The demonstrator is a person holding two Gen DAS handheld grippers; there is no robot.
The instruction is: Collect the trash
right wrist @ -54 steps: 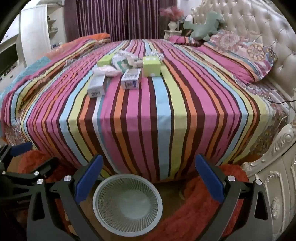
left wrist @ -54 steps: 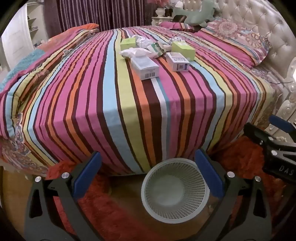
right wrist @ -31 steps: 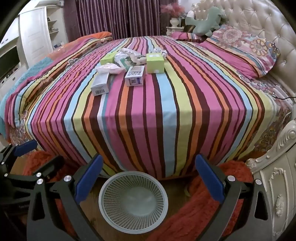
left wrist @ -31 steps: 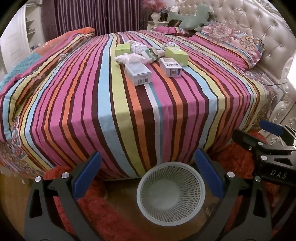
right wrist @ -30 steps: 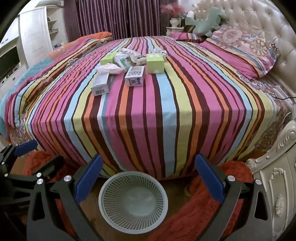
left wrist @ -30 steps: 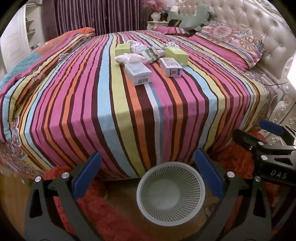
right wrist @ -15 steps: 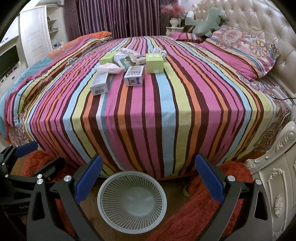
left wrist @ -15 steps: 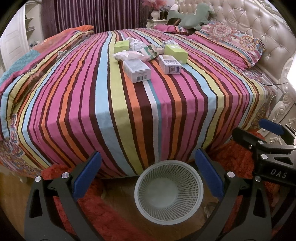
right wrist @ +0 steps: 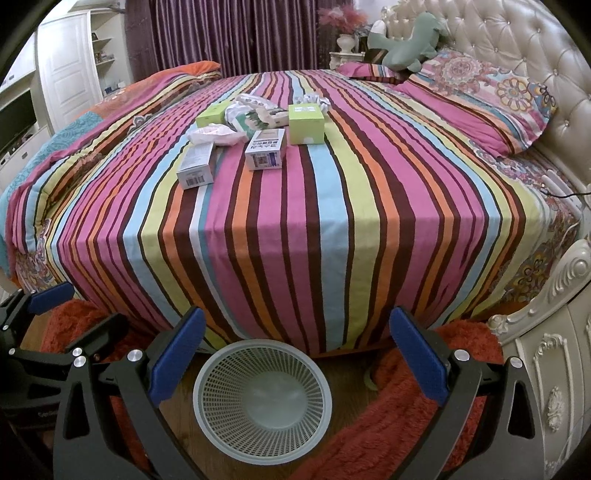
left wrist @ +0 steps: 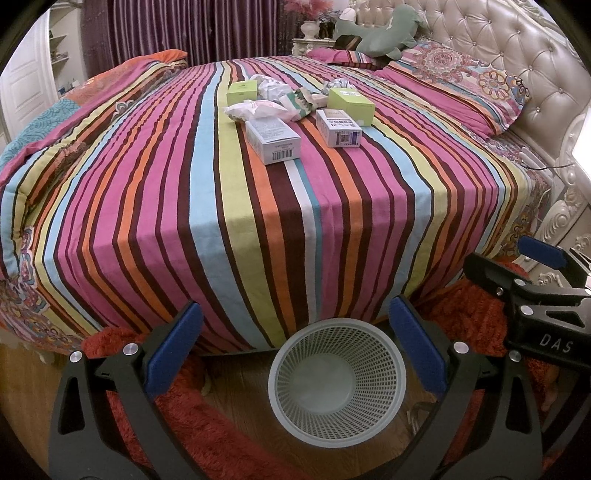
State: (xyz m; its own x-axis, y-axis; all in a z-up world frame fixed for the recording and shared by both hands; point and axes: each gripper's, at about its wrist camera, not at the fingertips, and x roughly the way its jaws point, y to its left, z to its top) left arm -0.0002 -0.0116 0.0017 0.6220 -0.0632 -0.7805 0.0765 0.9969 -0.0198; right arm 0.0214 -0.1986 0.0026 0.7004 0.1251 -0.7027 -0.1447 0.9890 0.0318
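**Empty basket at bed's foot, trash in mid-bed**

White mesh wastebasket (left wrist: 337, 384) upright on wooden floor just off the foot edge of the bed (left wrist: 236, 229), between two red shaggy rugs (right wrist: 399, 413); nothing inside but its pale bottom.

Left gripper (left wrist: 291, 343) low over the floor, aimed up the bed, blue-padded fingers (left wrist: 173, 347) spread wide, nothing between them. Right gripper (right wrist: 295, 347) beside it, same heading, fingers equally far apart and empty, basket framed between them.

Trash clustered well up the striped bedspread, nearer the far edge than the foot: white barcode carton (left wrist: 272, 139) closest, a second printed carton (left wrist: 339, 127) just beside it, green box (left wrist: 351, 105) behind that, smaller green box (left wrist: 242, 92) toward the far left of the pile, crumpled white wrapper (left wrist: 255, 109) and wadded paper (left wrist: 272, 88) between them.

Patterned pillow (left wrist: 465, 85) along the right edge against a tufted headboard (left wrist: 517, 48); green plush toy (left wrist: 380, 33) at the far right corner. Purple curtains (right wrist: 229, 33) beyond. Long bare stretch of bedspread between basket and trash.
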